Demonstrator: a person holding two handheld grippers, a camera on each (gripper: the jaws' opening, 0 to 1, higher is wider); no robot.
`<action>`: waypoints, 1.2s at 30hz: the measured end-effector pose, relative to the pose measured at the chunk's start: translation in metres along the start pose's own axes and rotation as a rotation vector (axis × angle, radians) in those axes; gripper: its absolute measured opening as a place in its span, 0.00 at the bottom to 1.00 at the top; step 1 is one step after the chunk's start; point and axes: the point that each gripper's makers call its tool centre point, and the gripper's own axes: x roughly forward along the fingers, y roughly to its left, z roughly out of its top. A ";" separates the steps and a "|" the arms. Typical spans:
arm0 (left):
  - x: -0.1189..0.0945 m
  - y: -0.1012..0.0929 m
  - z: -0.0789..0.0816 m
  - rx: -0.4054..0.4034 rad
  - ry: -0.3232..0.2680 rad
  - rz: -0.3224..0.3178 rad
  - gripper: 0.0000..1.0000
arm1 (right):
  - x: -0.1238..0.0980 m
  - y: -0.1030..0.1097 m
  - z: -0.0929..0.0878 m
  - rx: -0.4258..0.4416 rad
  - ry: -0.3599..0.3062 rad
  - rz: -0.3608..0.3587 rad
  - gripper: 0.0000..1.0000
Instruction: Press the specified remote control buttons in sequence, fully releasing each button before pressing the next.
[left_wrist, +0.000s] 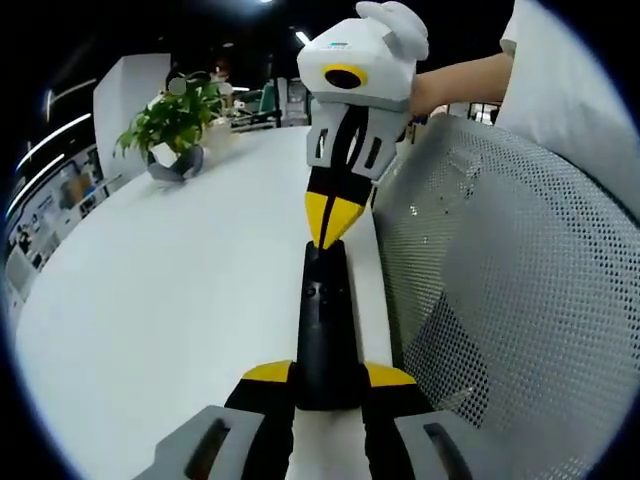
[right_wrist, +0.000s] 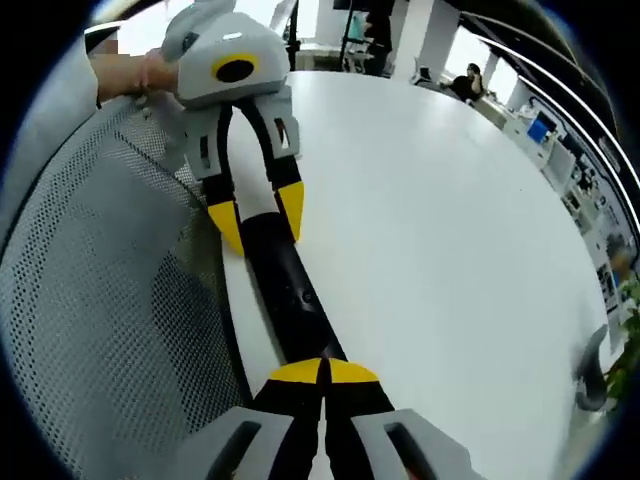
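left gripper view: left tongs (left_wrist: 328, 375) grasp remote (left_wrist: 325, 325); right tongs (left_wrist: 331, 225) clenched on its end.

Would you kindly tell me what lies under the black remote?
The remote lies on the white table, near its edge beside a mesh chair back. Anything directly beneath it is covered.

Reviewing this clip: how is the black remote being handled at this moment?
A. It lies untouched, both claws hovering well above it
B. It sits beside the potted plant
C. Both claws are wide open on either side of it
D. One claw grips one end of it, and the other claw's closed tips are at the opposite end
D: the left claw clamps one end of the remote, while the right claw meets its far end with tips together.
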 end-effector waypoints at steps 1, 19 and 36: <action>0.000 0.000 0.000 0.000 -0.001 0.000 0.24 | 0.000 0.002 0.002 -0.009 -0.003 0.014 0.00; -0.001 -0.001 0.000 0.006 -0.016 -0.006 0.25 | 0.007 0.008 0.004 -0.213 0.066 0.104 0.00; 0.000 -0.001 0.000 0.003 -0.021 -0.007 0.25 | 0.010 0.016 0.007 -0.277 0.027 0.165 0.06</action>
